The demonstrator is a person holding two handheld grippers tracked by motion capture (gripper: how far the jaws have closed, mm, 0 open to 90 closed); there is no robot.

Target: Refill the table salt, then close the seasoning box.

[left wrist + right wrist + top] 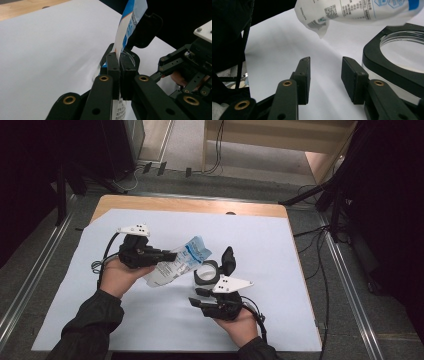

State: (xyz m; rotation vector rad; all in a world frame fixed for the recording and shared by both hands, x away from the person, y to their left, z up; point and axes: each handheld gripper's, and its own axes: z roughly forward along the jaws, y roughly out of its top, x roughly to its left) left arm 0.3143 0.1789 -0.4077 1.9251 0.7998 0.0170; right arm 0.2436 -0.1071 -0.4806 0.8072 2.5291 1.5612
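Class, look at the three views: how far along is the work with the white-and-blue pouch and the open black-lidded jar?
Done: the clear jar with a black flip lid stands open on the white sheet.
In hand: the left gripper is shut on the white-and-blue plastic pouch, held just above the jar's mouth.
The right gripper is open and holds nothing, beside the jar.
Left: probably emptying the pouch into the jar; no contents visible yet.

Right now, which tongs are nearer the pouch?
Left. The left tongs are clamped on the pouch; the right tongs stand open and empty below it, beside the jar.
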